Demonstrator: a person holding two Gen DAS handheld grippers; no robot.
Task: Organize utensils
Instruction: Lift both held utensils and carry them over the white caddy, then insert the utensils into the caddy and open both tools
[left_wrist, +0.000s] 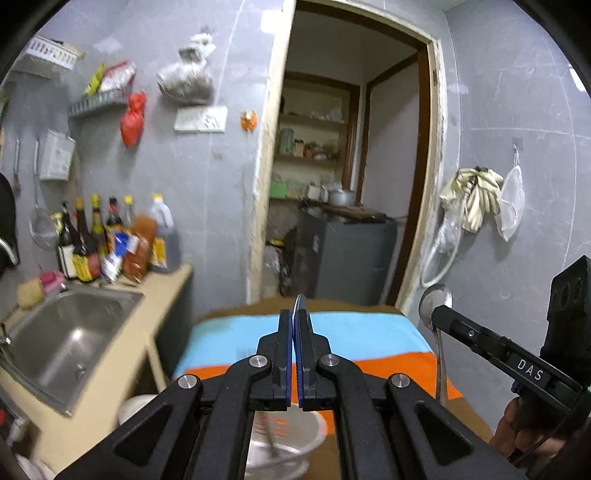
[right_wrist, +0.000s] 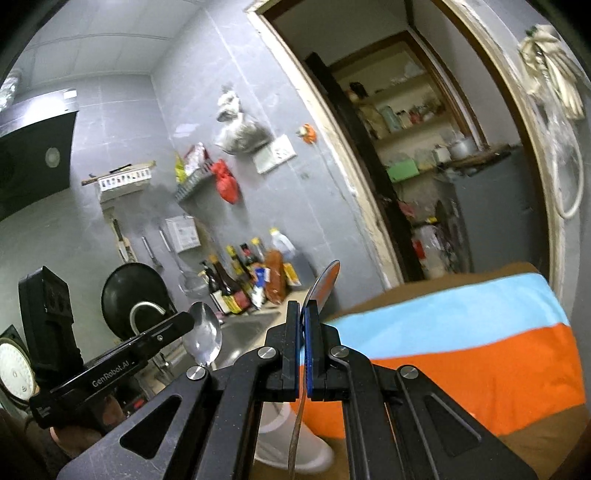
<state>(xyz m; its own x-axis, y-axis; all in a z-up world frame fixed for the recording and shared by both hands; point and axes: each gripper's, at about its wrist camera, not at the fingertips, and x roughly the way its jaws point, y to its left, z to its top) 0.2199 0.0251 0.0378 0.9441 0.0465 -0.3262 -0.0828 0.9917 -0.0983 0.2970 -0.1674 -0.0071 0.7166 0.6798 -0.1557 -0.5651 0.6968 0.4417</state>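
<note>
My left gripper (left_wrist: 294, 321) is shut on a metal spoon (left_wrist: 300, 302), whose bowl sticks up edge-on past the fingertips; the same spoon shows face-on in the right wrist view (right_wrist: 204, 334). My right gripper (right_wrist: 303, 314) is shut on a second metal spoon (right_wrist: 327, 282), bowl upward and handle hanging down below the jaws; it also shows in the left wrist view (left_wrist: 436, 301). Both are held in the air above a table with a blue and orange cloth (left_wrist: 354, 339). A white cup (left_wrist: 284, 439) stands below the left gripper.
A steel sink (left_wrist: 62, 332) is set in the counter at left, with several sauce bottles (left_wrist: 110, 240) behind it. An open doorway (left_wrist: 343, 166) leads to a storeroom. Rags hang on the right wall (left_wrist: 476, 192). A black wok (right_wrist: 133, 295) leans by the sink.
</note>
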